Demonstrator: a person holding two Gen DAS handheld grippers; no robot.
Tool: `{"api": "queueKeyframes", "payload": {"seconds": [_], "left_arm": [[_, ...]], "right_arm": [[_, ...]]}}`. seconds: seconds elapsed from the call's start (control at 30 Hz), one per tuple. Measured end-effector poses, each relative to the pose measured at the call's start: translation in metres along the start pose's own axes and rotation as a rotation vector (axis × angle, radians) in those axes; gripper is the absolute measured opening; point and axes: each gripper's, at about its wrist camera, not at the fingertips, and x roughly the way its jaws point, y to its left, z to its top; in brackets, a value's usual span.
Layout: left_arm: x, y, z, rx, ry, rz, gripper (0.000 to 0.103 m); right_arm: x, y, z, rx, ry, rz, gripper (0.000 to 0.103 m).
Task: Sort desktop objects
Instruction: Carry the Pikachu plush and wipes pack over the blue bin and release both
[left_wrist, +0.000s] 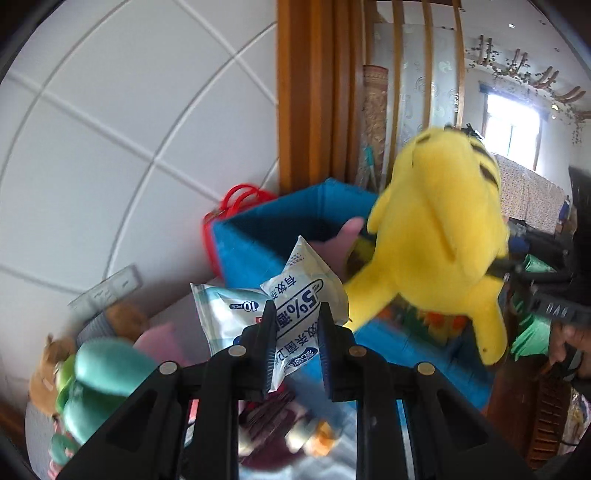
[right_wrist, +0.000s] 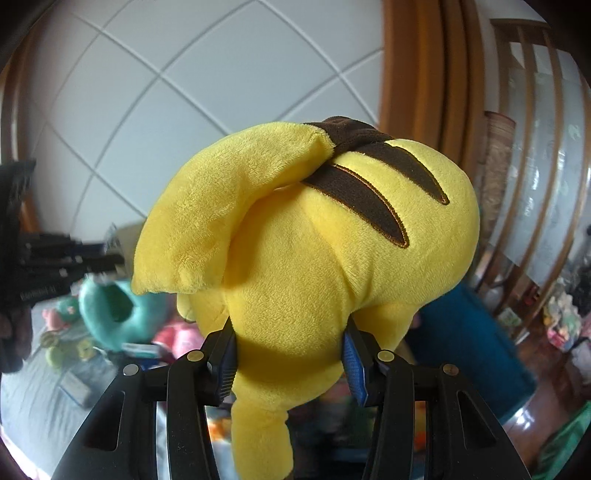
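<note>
My left gripper is shut on a white and blue wipes packet, held up in front of a blue fabric bin. A second similar packet hangs behind and to the left of it; whether the two are joined is unclear. My right gripper is shut on a yellow plush toy with brown stripes, which fills the right wrist view. The left wrist view shows that yellow plush raised over the bin's right side, held by the right gripper's black frame.
A teal plush and other soft toys lie on the grey desktop at the left. A red bag stands behind the bin against the white tiled wall. Wooden posts rise at the back. A teal ring cushion lies on the desk.
</note>
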Motion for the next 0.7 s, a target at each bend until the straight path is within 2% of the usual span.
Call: {"api": "queueKeyframes", "payload": {"seconds": [0.17, 0.3, 0.37, 0.4, 0.43, 0.47, 0.5, 0.57, 0.7], "left_arm": [[0.048, -0.045, 0.057, 0.024, -0.014, -0.022, 0.02], [0.087, -0.072, 0.082, 0.023, 0.019, -0.036, 0.02], [0.11, -0.079, 0.09, -0.001, 0.062, -0.01, 0.025], [0.125, -0.08, 0.092, -0.015, 0.094, 0.024, 0.033], [0.141, -0.081, 0.093, -0.03, 0.128, 0.061, 0.079], [0.154, -0.081, 0.091, -0.037, 0.156, 0.073, 0.102], [0.165, -0.081, 0.088, -0.042, 0.183, 0.079, 0.103], [0.172, -0.076, 0.081, -0.074, 0.184, 0.081, 0.103], [0.164, -0.052, 0.055, -0.132, 0.16, 0.089, 0.103]], "right_arm": [[0.025, -0.073, 0.0, 0.006, 0.044, -0.028, 0.047], [0.043, -0.117, -0.001, 0.012, 0.074, -0.034, 0.048], [0.051, -0.132, -0.001, 0.016, 0.087, -0.031, 0.051], [0.057, -0.137, 0.0, 0.013, 0.104, -0.029, 0.058], [0.064, -0.142, 0.0, 0.008, 0.124, -0.027, 0.061], [0.068, -0.145, -0.001, 0.008, 0.133, -0.024, 0.075], [0.069, -0.146, -0.002, 0.011, 0.139, -0.02, 0.087], [0.073, -0.15, -0.004, 0.017, 0.15, -0.014, 0.1], [0.08, -0.157, -0.009, 0.028, 0.172, 0.0, 0.1]]}}
